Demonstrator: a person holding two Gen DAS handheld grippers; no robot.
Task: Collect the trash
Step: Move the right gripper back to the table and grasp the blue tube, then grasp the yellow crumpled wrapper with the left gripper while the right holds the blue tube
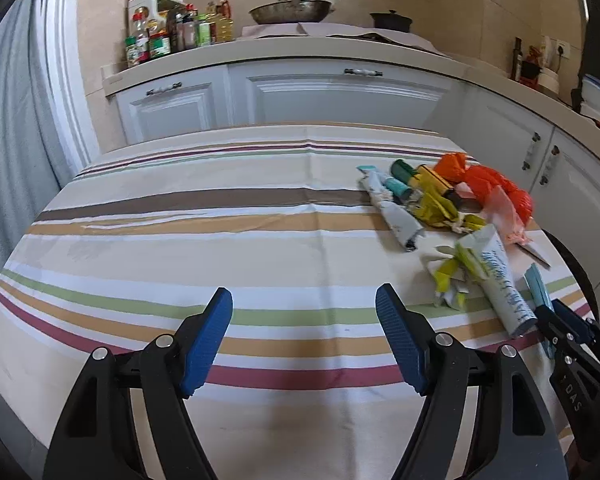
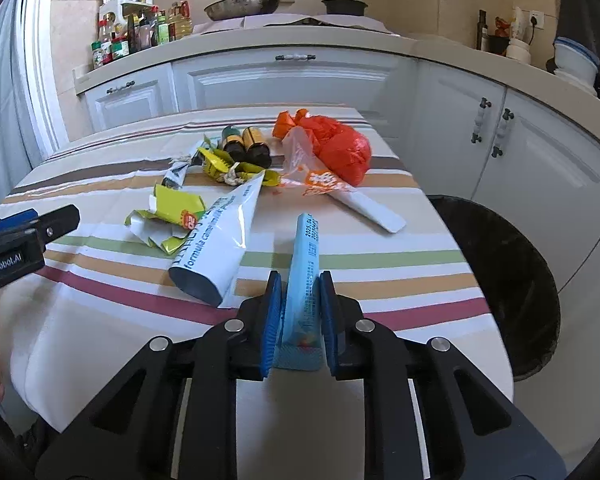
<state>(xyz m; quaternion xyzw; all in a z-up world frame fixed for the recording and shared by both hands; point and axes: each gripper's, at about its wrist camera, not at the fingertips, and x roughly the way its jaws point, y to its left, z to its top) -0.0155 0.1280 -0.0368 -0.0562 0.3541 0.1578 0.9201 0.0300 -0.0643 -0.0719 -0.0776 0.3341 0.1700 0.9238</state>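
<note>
Left wrist view: hovered over the striped counter (image 1: 260, 248), left gripper (image 1: 304, 340) with jaws spread wide and holding nothing. Showed the trash heaped at far right: orange bag (image 1: 496, 184), rolled paper (image 1: 392, 216), white tube (image 1: 496, 280), yellow wrapper (image 1: 448, 276). Caught the right gripper (image 1: 572, 336) only at the frame's edge.

Right wrist view: had the right gripper (image 2: 299, 312) with jaws pinching a blue tube (image 2: 306, 272) above the near edge of the counter (image 2: 400, 240). Lay just left: white tube (image 2: 224, 240) and yellow wrapper (image 2: 168, 220); farther back, two dark bottles (image 2: 246, 146) and orange bag (image 2: 340, 148). Revealed a black bin (image 2: 508, 280) beside the counter at right, unseen from the left.
</note>
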